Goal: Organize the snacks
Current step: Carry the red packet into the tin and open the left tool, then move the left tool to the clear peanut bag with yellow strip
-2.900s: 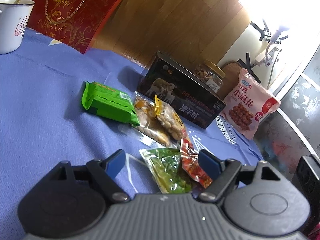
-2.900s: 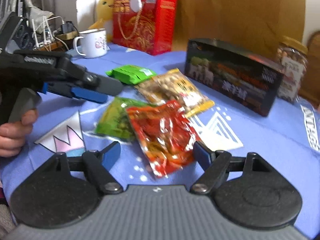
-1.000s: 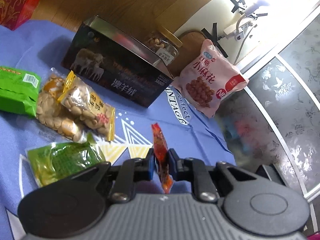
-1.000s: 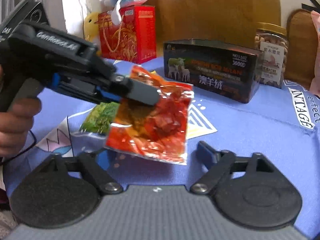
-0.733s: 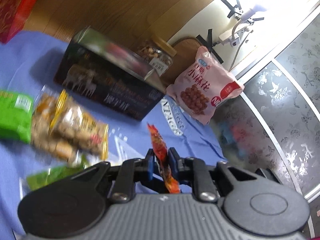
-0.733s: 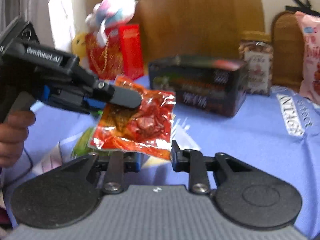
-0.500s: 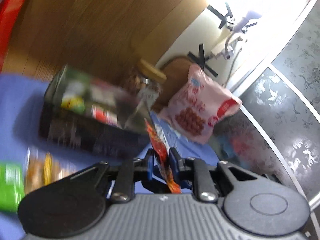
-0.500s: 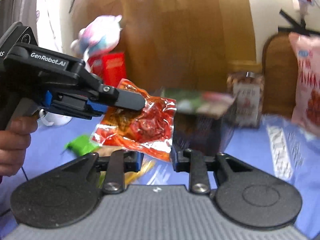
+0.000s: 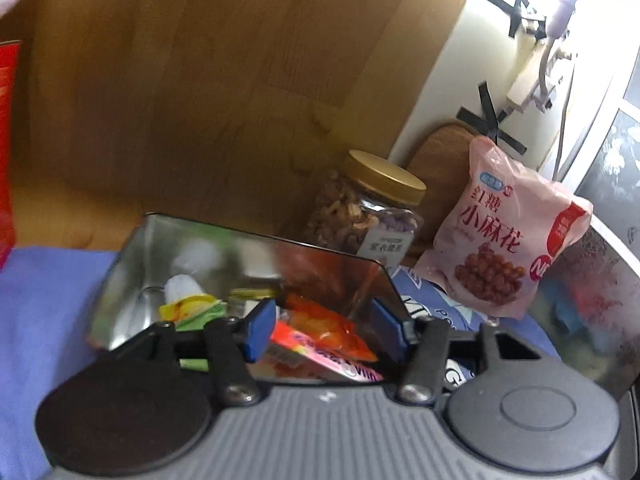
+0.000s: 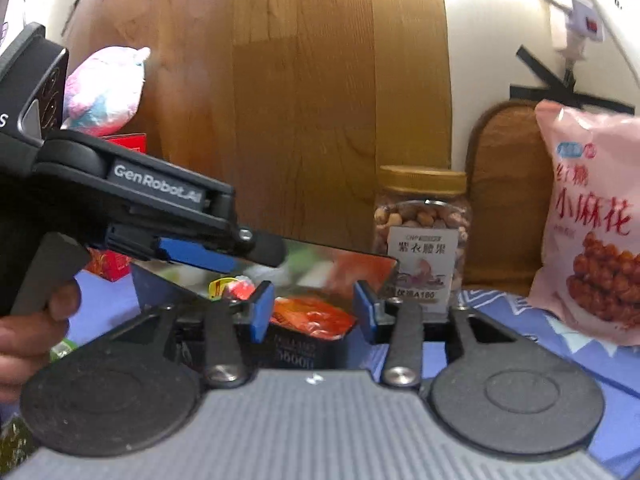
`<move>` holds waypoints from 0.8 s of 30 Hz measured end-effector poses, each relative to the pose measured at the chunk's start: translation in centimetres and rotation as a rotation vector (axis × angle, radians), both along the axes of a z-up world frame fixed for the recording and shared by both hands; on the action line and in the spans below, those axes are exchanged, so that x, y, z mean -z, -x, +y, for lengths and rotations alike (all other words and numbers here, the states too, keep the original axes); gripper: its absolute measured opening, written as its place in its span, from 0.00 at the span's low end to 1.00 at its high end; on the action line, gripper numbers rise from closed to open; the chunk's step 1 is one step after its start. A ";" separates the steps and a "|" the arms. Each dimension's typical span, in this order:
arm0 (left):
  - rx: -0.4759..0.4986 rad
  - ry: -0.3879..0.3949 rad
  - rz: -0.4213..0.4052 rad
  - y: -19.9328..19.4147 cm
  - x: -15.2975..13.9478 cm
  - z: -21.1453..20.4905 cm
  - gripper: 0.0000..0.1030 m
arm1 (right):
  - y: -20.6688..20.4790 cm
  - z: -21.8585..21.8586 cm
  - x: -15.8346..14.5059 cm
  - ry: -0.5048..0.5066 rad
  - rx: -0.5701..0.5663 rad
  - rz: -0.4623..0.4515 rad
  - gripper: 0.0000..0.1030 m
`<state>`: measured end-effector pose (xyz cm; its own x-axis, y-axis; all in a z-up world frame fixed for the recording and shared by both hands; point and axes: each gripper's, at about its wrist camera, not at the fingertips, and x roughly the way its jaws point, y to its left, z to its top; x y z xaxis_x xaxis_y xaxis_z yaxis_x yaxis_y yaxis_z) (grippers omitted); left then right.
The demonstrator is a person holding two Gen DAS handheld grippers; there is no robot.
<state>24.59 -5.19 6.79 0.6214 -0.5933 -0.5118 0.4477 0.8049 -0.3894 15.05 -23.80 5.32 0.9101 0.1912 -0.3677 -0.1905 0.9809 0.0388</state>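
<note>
Half a second ago the left tongs (image 9: pixel 325 330) pinched the red packet (image 9: pixel 320 330) upright; now their blue pads stand apart and the packet lies loose in the open tin (image 9: pixel 168 248), among other snacks. The right tongs (image 10: pixel 314 317) are spread too, holding nothing, just before the tin's rim, with the packet seen between them. The left tongs also reach in from the left over the tin in the right view. The worktop (image 9: pixel 36 300) wears a blue cloth. Behind the tin stand a nut jar (image 9: pixel 366 210) and a pink bag (image 9: pixel 508 232), against a wooden panel (image 9: pixel 200 80) and a white wall. The tin's contents are blurred and partly hidden by the tongs, so the other snacks cannot be made out.
</note>
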 end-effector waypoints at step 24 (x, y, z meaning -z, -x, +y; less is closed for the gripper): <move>-0.208 -0.090 0.118 9.6 5.7 8.3 0.51 | 1.5 7.0 4.2 -0.084 -0.336 0.337 0.76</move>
